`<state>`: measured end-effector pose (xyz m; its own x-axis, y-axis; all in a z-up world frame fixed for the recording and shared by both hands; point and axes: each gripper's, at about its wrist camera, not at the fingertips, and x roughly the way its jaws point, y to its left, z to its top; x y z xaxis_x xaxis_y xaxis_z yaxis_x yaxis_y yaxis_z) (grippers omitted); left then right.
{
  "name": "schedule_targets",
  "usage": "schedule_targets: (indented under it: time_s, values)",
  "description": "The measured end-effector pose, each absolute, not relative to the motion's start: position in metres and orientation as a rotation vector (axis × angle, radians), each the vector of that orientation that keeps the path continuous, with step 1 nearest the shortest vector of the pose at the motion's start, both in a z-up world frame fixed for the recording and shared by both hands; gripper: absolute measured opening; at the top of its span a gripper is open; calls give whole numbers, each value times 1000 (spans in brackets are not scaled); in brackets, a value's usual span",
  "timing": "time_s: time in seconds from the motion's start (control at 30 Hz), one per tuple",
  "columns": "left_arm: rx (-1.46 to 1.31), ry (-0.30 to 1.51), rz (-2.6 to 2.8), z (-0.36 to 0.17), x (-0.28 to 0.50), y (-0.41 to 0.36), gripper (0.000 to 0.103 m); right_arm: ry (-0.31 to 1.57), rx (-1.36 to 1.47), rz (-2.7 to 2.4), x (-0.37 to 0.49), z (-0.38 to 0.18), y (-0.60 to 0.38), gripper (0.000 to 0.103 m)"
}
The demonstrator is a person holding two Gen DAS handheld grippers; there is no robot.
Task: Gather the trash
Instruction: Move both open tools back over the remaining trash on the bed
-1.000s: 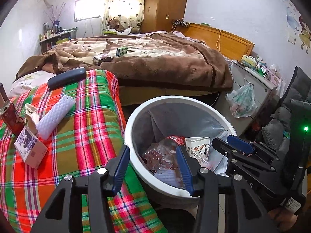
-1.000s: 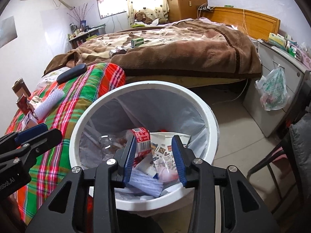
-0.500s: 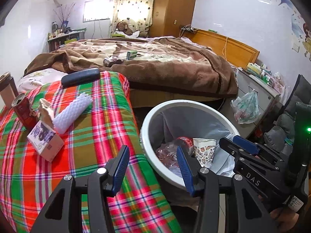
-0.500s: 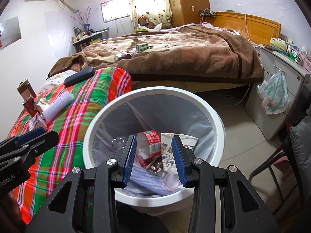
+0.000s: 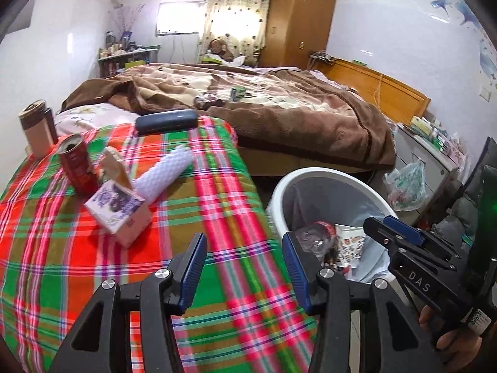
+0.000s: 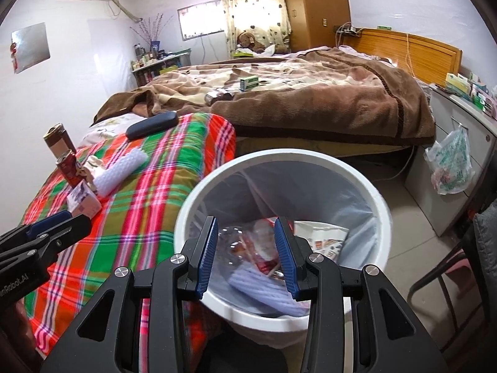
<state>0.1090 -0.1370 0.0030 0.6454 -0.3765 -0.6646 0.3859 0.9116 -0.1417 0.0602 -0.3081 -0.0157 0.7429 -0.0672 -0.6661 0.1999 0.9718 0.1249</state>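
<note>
A white trash bin [image 6: 377, 205] with a plastic liner stands on the floor beside the plaid-covered table [image 5: 217, 217]; it holds a clear bottle, wrappers and paper. It also shows in the left wrist view [image 5: 310, 177]. On the table lie a red can [image 5: 77, 168], a small purple-printed carton [image 5: 119, 211], a white bubble-wrap roll [image 5: 167, 171] and a crumpled beige wrapper [image 5: 113, 163]. My left gripper [image 5: 245, 267] is open and empty over the table's near right edge. My right gripper [image 6: 245, 255] is open and empty above the bin.
A dark glasses case [image 5: 166, 121] and a tan cup [image 5: 35, 130] sit at the table's far side. A bed with a brown blanket [image 5: 279, 108] lies behind, with a green box [image 5: 237, 93] on it. A grey cabinet with a hanging plastic bag [image 6: 450, 161] stands right.
My left gripper has swung left from over the bin to over the plaid table. My right gripper has pulled back slightly; the red-labelled trash between its fingers now lies in the bin.
</note>
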Motion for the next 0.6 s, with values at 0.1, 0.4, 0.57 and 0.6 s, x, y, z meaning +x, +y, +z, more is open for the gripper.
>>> schedule_targets:
  time_s: [0.1, 0.4, 0.57, 0.6]
  values:
    - [0, 751, -399, 3, 112, -121, 50, 716, 190, -130, 62, -15, -300, 39]
    - [-63, 764, -303, -2, 125, -74, 57, 705, 169, -83, 71, -15, -278, 49]
    - [-77, 768, -268, -4, 132, -58, 58, 709, 166, -66, 78, -14, -271, 49]
    - [-79, 768, -263, -5, 134, -55, 58, 708, 164, -63, 80, -13, -269, 49]
